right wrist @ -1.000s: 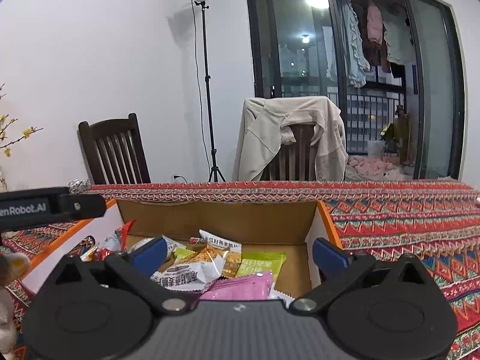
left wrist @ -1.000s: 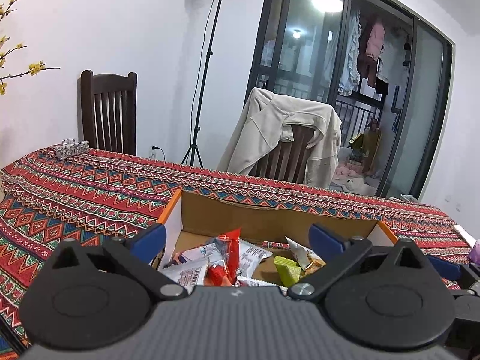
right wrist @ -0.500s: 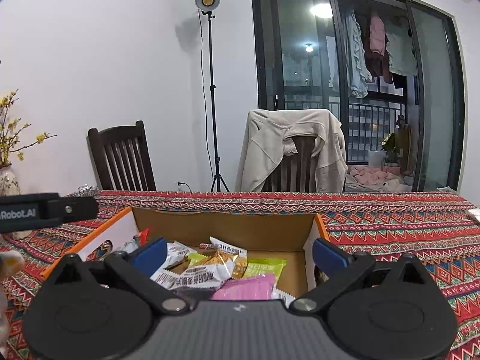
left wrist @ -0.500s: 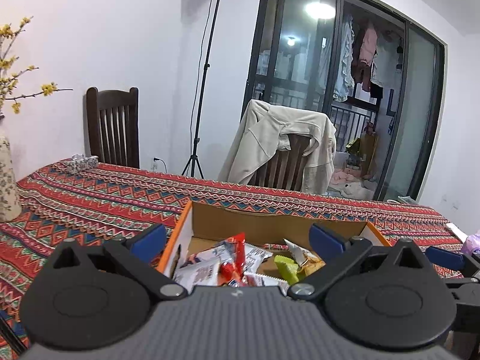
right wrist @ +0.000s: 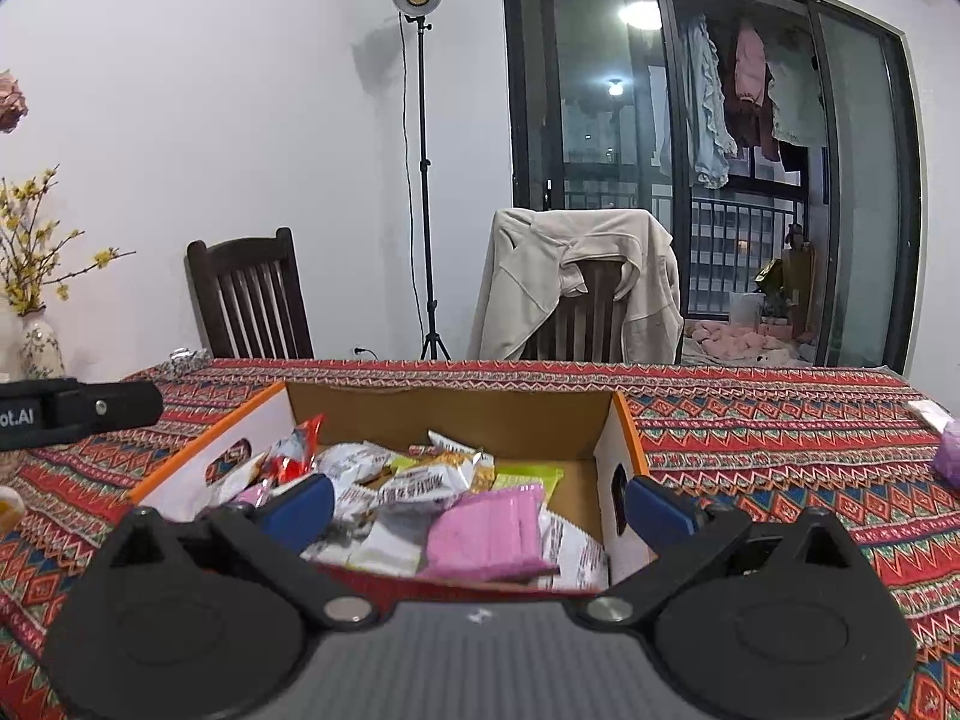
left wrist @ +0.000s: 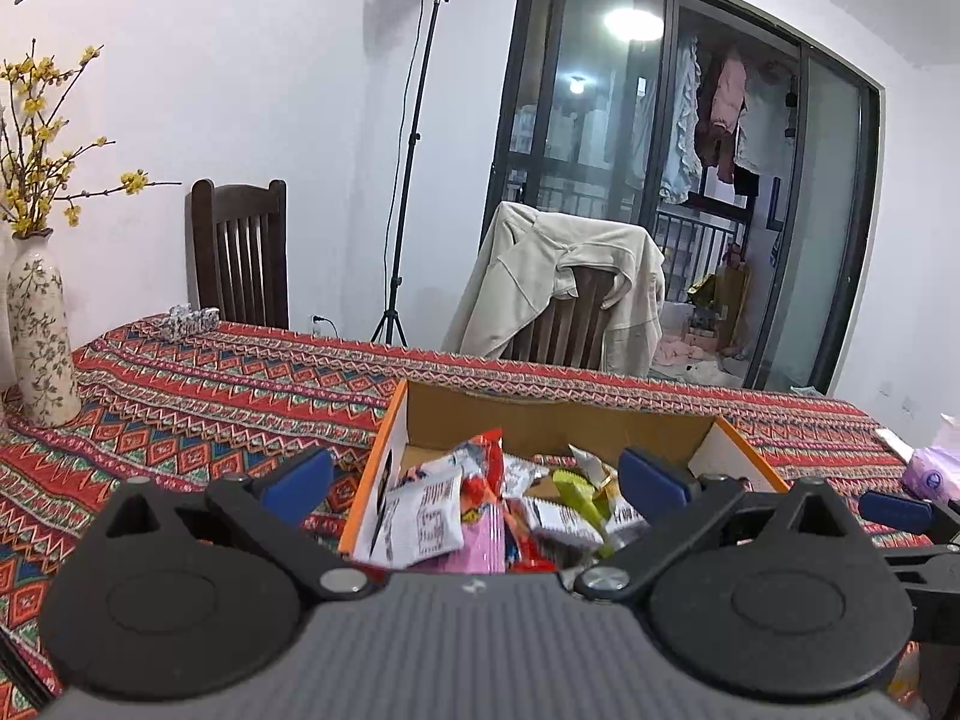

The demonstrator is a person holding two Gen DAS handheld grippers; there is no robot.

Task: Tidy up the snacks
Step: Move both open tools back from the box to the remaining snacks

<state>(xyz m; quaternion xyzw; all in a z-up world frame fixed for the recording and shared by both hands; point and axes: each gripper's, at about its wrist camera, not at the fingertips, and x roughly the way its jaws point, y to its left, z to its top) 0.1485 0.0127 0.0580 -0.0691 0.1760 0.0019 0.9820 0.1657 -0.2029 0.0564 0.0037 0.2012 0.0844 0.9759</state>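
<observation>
- Red patterned cloth covers the desk (left wrist: 210, 396), with two dark chairs and a light stand behind it.
- Cardboard box (right wrist: 456, 414) sits on the desk in front of both claws, stuffed with snack packets (right wrist: 420, 486), a pink packet (right wrist: 492, 531) on top.
- Left claw (left wrist: 474, 474) is spread wide, holding nothing, up above the box.
- Right claw (right wrist: 477, 501) is also wide open and empty, near the box's front edge.

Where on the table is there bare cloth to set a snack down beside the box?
Bare cloth lies left of the cardboard box, running to the vase, and right of it up to the purple tissue pack. A strip behind the box is free too. Inside, the snack packets are piled up and crowded.
</observation>
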